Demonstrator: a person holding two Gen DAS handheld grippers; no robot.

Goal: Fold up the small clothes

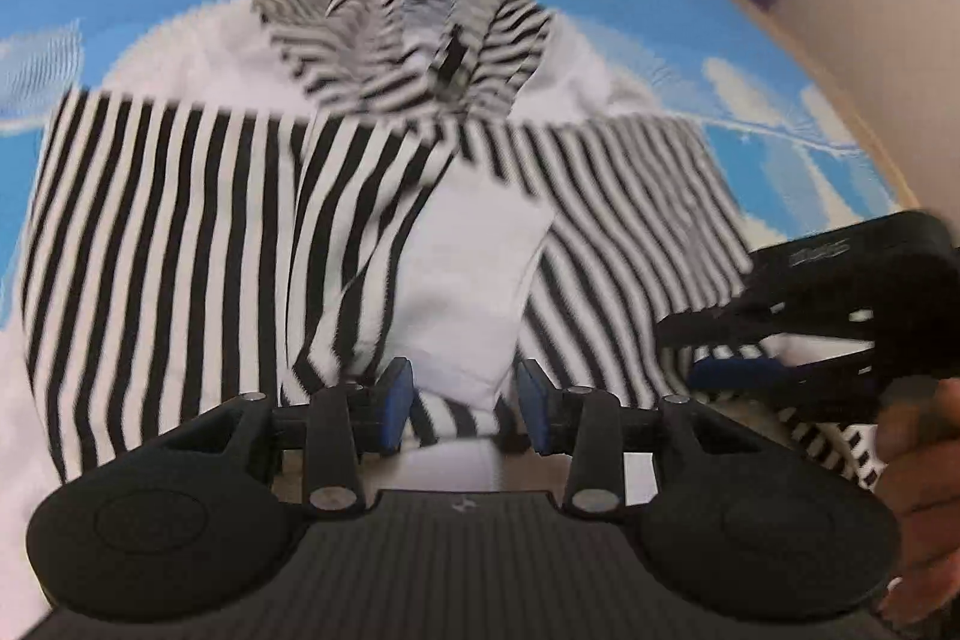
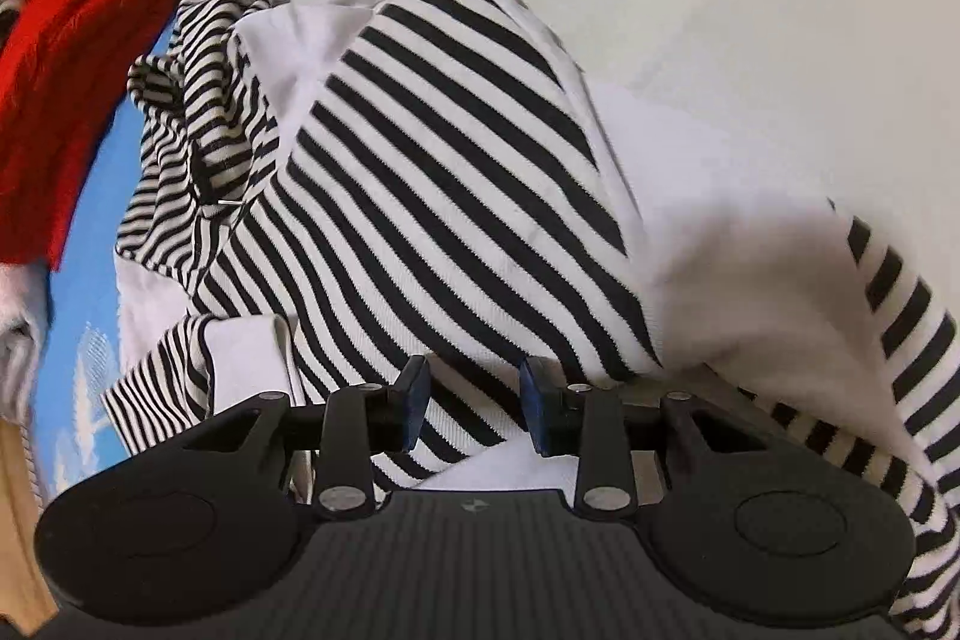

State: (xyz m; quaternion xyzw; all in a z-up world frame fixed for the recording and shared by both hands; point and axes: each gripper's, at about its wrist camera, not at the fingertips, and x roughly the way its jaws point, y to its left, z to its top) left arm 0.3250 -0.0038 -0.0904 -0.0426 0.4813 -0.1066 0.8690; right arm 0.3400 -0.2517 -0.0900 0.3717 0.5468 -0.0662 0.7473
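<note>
Now the black-and-white striped cloth top (image 1: 180,232) lies spread across the middle of the blue-and-white patterned desk (image 1: 72,10). Low in the frame, the left gripper (image 1: 465,409) stands half open over its hem, holding nothing. Beside it, the right gripper (image 2: 474,409), also half open, has striped cloth lying loose between its blue pads (image 2: 414,409).

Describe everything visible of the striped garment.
The striped garment is soft black-and-white knit with plain white panels and a finer-striped collar, crumpled at the far end. It lies partly folded on a blue, cloud-printed sheet, striped flaps turned inward. Its near hem sits between the pads of the left gripper and the right gripper.
</note>
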